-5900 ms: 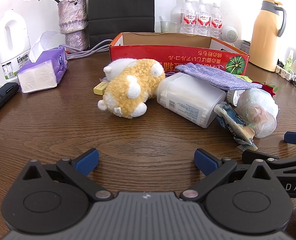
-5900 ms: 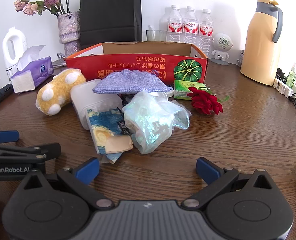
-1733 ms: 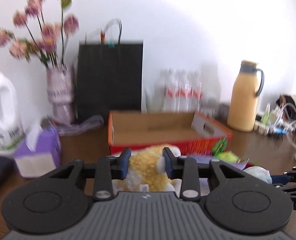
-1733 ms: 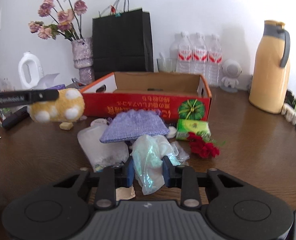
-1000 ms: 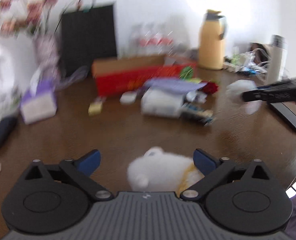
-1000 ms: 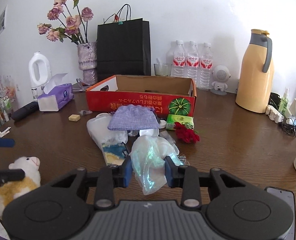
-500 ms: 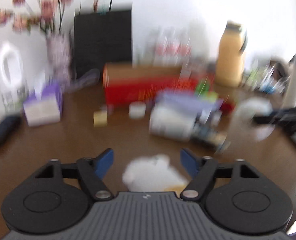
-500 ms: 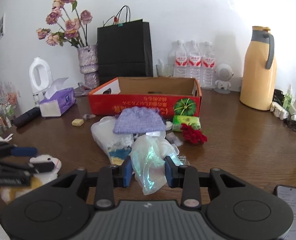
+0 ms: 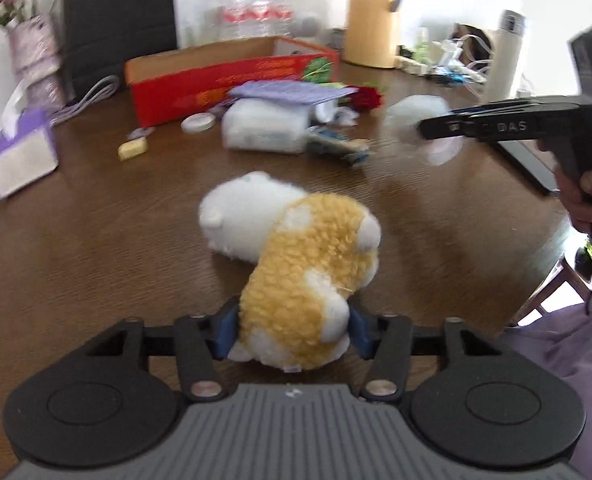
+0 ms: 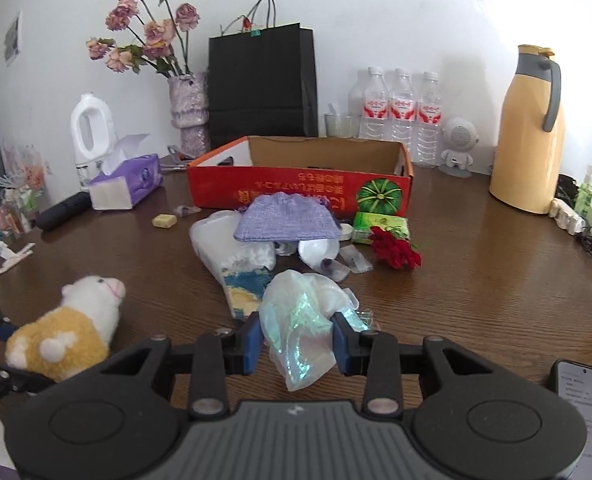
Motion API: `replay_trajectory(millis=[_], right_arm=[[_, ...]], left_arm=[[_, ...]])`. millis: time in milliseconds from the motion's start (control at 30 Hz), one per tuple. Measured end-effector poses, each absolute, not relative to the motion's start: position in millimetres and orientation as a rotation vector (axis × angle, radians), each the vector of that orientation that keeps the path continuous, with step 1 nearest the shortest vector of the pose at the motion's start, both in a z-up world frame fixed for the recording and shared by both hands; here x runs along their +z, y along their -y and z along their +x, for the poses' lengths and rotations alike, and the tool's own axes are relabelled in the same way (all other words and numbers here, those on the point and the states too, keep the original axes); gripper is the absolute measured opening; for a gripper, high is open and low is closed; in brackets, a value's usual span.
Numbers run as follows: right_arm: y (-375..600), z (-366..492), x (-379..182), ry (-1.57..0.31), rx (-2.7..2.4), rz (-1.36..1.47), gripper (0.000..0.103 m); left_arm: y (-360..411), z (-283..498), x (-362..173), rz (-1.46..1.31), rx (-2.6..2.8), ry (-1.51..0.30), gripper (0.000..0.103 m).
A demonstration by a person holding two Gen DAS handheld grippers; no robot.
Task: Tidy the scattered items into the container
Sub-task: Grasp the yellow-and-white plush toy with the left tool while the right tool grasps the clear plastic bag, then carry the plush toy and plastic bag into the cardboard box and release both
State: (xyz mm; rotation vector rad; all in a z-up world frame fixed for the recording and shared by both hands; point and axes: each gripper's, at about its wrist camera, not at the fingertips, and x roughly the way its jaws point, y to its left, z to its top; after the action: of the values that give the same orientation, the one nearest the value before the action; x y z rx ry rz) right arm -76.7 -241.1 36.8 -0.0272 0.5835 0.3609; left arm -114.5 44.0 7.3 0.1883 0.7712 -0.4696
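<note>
1. The left claw (image 9: 289,330) has just been closing, and its blue pads now press the rear of the yellow-and-white plush sheep (image 9: 296,256), which lies on the brown wooden worktop (image 9: 95,240).
2. The right claw (image 10: 298,340) has just been opening slightly, with the crumpled iridescent plastic bag (image 10: 302,320) between its pads.
3. The open red cardboard box (image 10: 300,188) stands behind the clutter.
</note>
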Motion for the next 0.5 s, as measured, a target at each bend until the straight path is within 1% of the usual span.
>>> replay_trajectory(millis=[33,67,100,133,167,200,300,333,367,400,433,500], right_arm=[[241,-79,37,-0.585,0.378,-0.029,0.043],[240,-81,37,-0.585,0.38,-0.037,0.054],[239,-83,37,-0.589,0.372,-0.046,0.06],[239,-83,36,-0.597,0.369,-0.057,0.06],[240,-83,34,-0.604,0.369,-0.065,0.061],[241,-81,33,-0.613,0.365,-0.067,0.061],[243,-71,25,-0.648,0.348,-0.043,0.06],[242,-67,22,-0.656,0.339,-0.034,0.059],[242,-63,19,-0.663,0.334,-0.023,0.044],[241,-59,15,-0.672,0.338,-0.011,0.034],[238,-56,14,-0.678,0.343,-0.005,0.033],[231,-55,17,-0.665,0.352,-0.017,0.029]], left_arm=[[-42,-114,9,0.191,-0.479,-0.759,0.081],[-40,-113,9,0.186,-0.496,-0.751,0.081],[-38,-110,9,0.173,-0.502,-0.749,0.081],[-36,-107,7,0.157,-0.496,-0.76,0.078],[-34,-102,4,0.146,-0.489,-0.779,0.061],[-32,-99,1,0.14,-0.481,-0.794,0.05],[-29,-94,-1,0.114,-0.495,-0.792,0.048],[-29,-93,0,0.101,-0.487,-0.78,0.048],[-28,-92,1,0.092,-0.472,-0.762,0.047],[-27,-91,3,0.09,-0.451,-0.737,0.047],[-26,-90,6,0.092,-0.429,-0.703,0.046],[-25,-89,17,0.082,-0.409,-0.643,0.046]])
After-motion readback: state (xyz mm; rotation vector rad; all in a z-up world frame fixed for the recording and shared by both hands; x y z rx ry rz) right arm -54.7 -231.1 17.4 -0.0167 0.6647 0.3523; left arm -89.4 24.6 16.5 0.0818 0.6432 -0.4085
